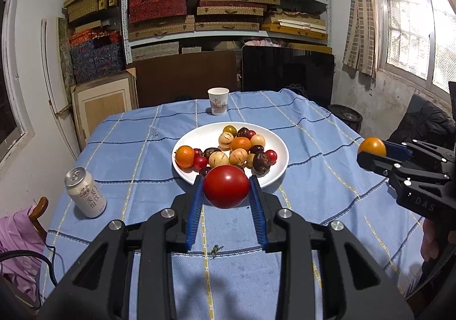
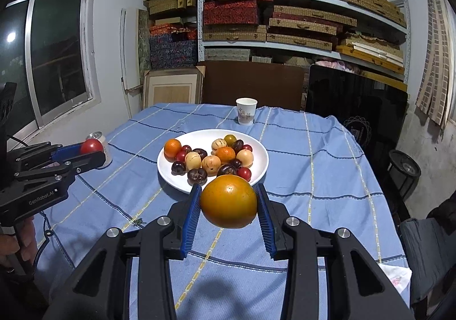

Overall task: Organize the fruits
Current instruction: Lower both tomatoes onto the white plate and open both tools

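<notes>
Tomato [image 1: 226, 190] clamped in left hand-held gripper [image 1: 226, 192]; right hand-held gripper [image 2: 228, 201] clamps orange fruit [image 2: 228, 201].

Black hand-held gripper [image 1: 226, 192], blue ribbed pads [image 1: 195, 213], silver screws

A large round orange fruit [image 2: 228, 201] is clamped between the blue ribbed pads [image 2: 190, 217] of the black right gripper [image 2: 228, 216], raised above the blue checked tablecloth [image 2: 313, 177], just before the white round plate [image 2: 260, 162] heaped with small mixed fruits [image 2: 212, 159]. At the left edge, a red round tomato [image 2: 91, 146] is gripped by the black left gripper [image 2: 85, 153], beside a white drink can [image 2: 106, 149]. A white paper cup [image 2: 246, 110] is seen beyond the plate
</notes>
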`<act>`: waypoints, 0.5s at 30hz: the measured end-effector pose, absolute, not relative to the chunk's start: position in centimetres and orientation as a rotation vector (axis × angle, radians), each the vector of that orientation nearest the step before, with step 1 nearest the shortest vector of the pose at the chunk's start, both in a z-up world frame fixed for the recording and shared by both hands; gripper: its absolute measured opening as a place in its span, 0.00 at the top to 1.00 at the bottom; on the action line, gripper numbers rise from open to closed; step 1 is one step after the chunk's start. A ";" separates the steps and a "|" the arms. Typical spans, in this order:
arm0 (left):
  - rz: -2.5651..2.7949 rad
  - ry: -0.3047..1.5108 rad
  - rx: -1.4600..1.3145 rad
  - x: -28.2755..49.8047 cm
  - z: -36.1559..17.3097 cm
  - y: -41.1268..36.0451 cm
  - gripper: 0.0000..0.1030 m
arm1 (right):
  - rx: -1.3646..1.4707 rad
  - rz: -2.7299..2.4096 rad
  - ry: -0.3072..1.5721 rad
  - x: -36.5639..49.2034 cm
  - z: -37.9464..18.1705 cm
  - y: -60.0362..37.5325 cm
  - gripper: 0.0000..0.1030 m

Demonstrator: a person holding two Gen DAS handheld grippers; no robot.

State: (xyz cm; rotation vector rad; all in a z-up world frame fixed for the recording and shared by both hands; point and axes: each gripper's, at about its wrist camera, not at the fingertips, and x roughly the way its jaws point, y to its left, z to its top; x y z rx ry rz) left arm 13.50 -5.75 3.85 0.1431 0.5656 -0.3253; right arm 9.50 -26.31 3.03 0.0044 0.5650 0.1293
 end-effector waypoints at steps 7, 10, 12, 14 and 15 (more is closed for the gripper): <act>-0.333 0.631 0.158 19.2 1.8 -7.2 0.70 | 0.016 0.156 0.617 14.2 1.6 -26.4 0.62; -0.332 0.647 0.163 22.5 1.5 -8.1 0.70 | 0.018 0.169 0.637 17.5 1.5 -26.4 0.62; -0.331 0.649 0.163 24.1 1.5 -8.5 0.70 | 0.016 0.182 0.641 19.6 1.6 -26.4 0.62; -0.326 0.650 0.163 26.0 1.5 -9.1 0.70 | 0.009 0.189 0.642 21.5 1.8 -26.4 0.62; -0.326 0.653 0.163 26.8 1.4 -9.3 0.70 | 0.003 0.190 0.641 22.5 1.8 -26.3 0.62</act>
